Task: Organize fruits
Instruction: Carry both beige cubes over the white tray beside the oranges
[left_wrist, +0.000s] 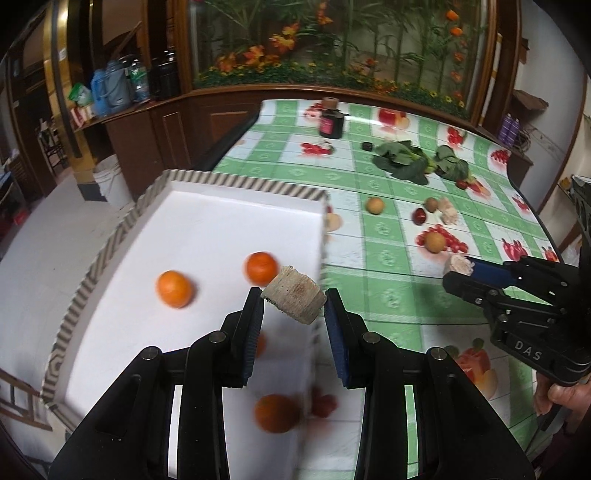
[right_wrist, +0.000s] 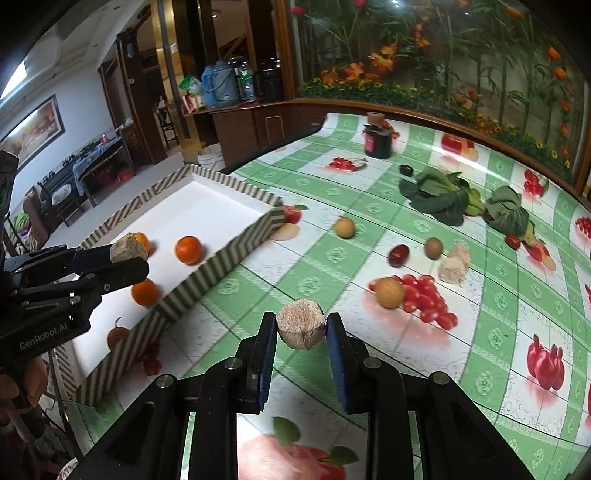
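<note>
My left gripper (left_wrist: 294, 301) is shut on a pale sugarcane chunk (left_wrist: 293, 299) and holds it over the right edge of the white tray (left_wrist: 207, 229) with the striped rim. Several oranges (left_wrist: 174, 288) lie in the tray. My right gripper (right_wrist: 301, 328) is shut on another sugarcane chunk (right_wrist: 301, 328) above the green checked tablecloth, right of the tray (right_wrist: 221, 254). It also shows in the left wrist view (left_wrist: 460, 269). Loose on the cloth are two round tan fruits (right_wrist: 389, 292), a red date (right_wrist: 398, 254), a kiwi (right_wrist: 433, 247) and more sugarcane pieces (right_wrist: 454, 266).
Two bunches of leafy greens (right_wrist: 439, 195) lie at the far right of the table. A dark jar (right_wrist: 377, 140) with a cork lid stands at the back. A small dark object (right_wrist: 405, 170) sits near the greens. A wooden cabinet and flower mural stand behind the table.
</note>
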